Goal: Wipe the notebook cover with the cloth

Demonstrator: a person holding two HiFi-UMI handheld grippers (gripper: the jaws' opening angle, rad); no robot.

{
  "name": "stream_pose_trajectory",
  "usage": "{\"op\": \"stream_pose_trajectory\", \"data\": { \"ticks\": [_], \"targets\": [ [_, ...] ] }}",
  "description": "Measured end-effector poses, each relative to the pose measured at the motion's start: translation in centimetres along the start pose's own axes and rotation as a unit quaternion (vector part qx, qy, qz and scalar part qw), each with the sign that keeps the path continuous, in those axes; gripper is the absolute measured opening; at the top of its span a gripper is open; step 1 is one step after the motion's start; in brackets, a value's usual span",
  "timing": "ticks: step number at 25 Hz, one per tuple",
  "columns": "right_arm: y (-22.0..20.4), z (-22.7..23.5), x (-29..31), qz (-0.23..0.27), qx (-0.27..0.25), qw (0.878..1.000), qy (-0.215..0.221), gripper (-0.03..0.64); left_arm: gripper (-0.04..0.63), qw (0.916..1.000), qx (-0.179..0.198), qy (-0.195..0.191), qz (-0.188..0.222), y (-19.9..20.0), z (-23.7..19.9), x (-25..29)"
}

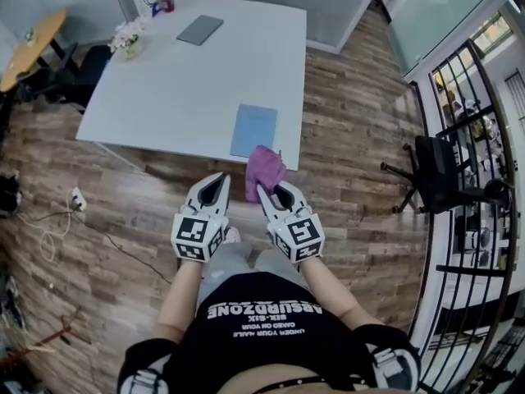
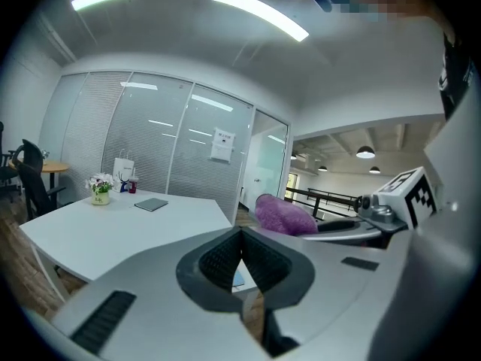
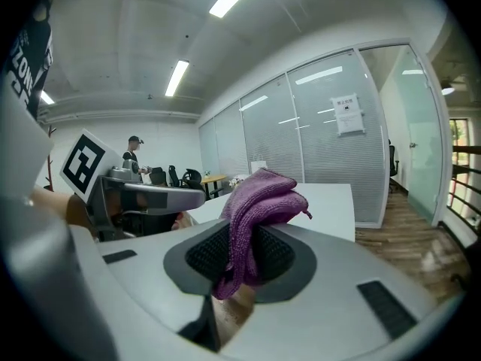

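Closest up, the right tool point(image 1: 274, 192) is clamped on just a fold of the fuzzy purple cloth point(image 1: 264, 171) and the left tool point(image 1: 215, 180) is closed on nothing, so I reckon a wipe could shove the unheld thin light-blue rectangular notebook point(image 1: 253, 130), flat at 12 o'clock by the near edge of the white worktop point(image 1: 205, 80), right off.

On the table point(image 1: 189, 89), the notebook point(image 1: 253, 130) lies at the near edge, the flower pot point(image 1: 129, 39) at the far left corner, the cloth point(image 1: 264, 171) just before that edge.
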State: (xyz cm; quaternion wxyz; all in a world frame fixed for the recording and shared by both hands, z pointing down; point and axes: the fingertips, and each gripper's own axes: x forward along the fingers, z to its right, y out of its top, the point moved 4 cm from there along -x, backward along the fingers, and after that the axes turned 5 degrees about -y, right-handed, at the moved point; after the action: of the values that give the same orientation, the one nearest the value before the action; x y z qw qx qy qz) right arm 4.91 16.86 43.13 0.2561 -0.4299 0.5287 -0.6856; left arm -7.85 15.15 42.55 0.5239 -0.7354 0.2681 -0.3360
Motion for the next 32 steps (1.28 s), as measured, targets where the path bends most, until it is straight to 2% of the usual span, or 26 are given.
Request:
{"op": "stream_pose_trajectory", "data": {
  "ticks": [4, 12, 17, 21, 28, 32],
  "targets": [
    [-0.1, 0.1, 2.2, -0.013, 0.007, 1.000, -0.026, 0.084, 0.015, 0.9997, -0.006, -0.016, -0.017, -0.4, -2.9, 1.2],
    [-0.8, 2.6, 4.4, -0.042, 0.011, 0.997, -0.064, 0.084, 0.015, 0.9970, -0.018, -0.050, -0.056, -2.1, -5.3, 4.0],
    [-1.6, 4.5, 6.3, -0.056, 0.010, 0.996, -0.074, 0.084, 0.015, 0.9952, -0.021, -0.049, -0.082, -3.6, -6.9, 5.7],
    [-1.7, 6.7, 8.7, -0.065, 0.001, 0.995, -0.077, 0.084, 0.015, 0.9931, -0.004, -0.047, -0.108, -4.1, -8.2, 7.9],
    [-2.6, 12.5, 14.6, -0.097, -0.068, 0.990, -0.078, 0.084, 0.015, 0.9826, 0.019, -0.063, -0.173, -6.5, -10.4, 13.4],
    [-3.7, 16.6, 17.7, -0.136, -0.130, 0.978, -0.088, 0.084, 0.015, 0.9746, 0.022, -0.081, -0.208, -8.1, -10.9, 16.3]
  ]
}}
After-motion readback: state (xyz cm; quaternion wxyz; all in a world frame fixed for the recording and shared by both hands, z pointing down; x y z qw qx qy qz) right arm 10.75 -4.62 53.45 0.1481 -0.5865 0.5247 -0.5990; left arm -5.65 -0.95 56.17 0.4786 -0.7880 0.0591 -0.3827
